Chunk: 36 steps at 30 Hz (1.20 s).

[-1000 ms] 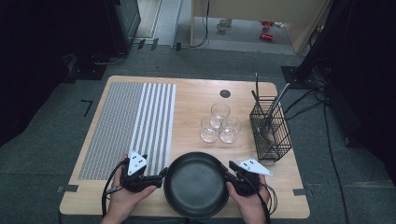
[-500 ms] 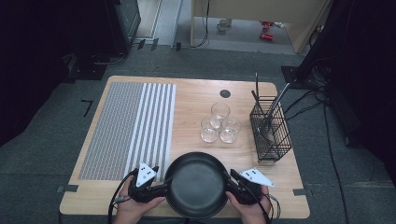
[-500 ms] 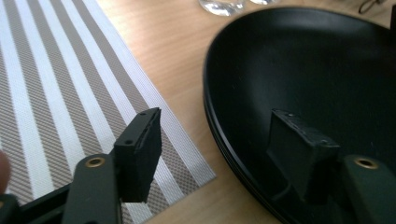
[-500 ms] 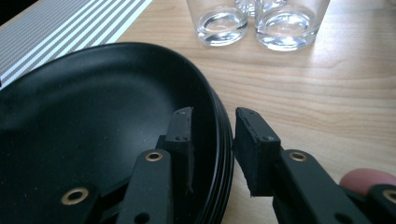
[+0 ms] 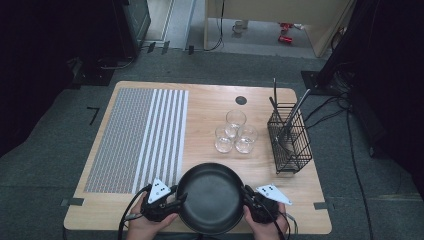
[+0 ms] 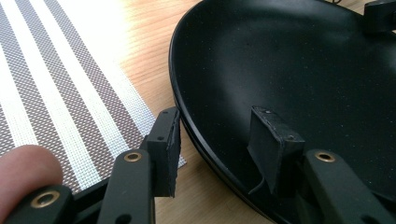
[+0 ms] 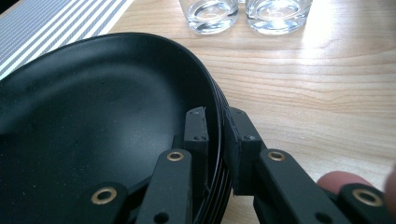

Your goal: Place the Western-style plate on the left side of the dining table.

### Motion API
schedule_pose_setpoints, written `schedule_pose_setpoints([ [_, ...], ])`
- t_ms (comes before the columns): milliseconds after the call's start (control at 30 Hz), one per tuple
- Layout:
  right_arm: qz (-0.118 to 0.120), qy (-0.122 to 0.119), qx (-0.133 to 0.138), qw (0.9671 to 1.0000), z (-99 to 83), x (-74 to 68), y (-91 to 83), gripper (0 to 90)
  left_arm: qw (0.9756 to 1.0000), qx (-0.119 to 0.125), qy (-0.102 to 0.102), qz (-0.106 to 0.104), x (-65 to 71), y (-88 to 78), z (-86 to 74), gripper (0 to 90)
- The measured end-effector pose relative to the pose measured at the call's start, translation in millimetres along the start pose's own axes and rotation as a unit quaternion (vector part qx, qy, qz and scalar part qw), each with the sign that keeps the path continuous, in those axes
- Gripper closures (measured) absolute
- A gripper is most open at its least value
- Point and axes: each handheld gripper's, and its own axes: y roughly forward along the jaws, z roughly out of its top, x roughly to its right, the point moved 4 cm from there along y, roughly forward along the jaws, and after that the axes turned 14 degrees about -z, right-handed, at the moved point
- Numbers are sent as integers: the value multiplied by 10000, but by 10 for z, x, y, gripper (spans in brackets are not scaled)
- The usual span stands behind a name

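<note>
A black plate (image 5: 211, 198), which the right gripper view shows as the top of a stack of several, sits at the near edge of the wooden table (image 5: 210, 107), midway between the 2 hands. The right gripper (image 7: 215, 126) is clamped on the right rim, 1 jaw inside the plate and 1 outside, its jaws having just been closing. The left gripper (image 6: 217, 140) straddles the left rim, 1 jaw inside and 1 outside; its jaws have also just been closing, but a gap shows between the outer pad and the rim, so it has no hold on the plate yet. In the high view the left hand (image 5: 150, 222) and right hand (image 5: 265, 222) come in from the near edge on either side. Just left of the plate lies a striped placemat (image 5: 137, 140). Farther off, toward the right, stand 3 clear glasses (image 5: 234, 132) close together, and right of them a black wire basket (image 5: 290, 145) with 2 utensils (image 5: 295, 112) leaning in it.
</note>
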Motion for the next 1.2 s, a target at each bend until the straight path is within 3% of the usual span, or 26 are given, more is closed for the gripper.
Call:
schedule_pose_setpoints([
  [300,2,308,-39,9995,-9,10,-5,827,9996,67,-208,-186,-29,2,-10,570],
  [867,-70,702,71,9975,-30,-4,10,842,9975,323,-620,-71,-70,30,22,661],
  [1200,-48,698,128,9975,-21,-4,35,840,9977,342,-583,-40,-72,46,30,659],
])
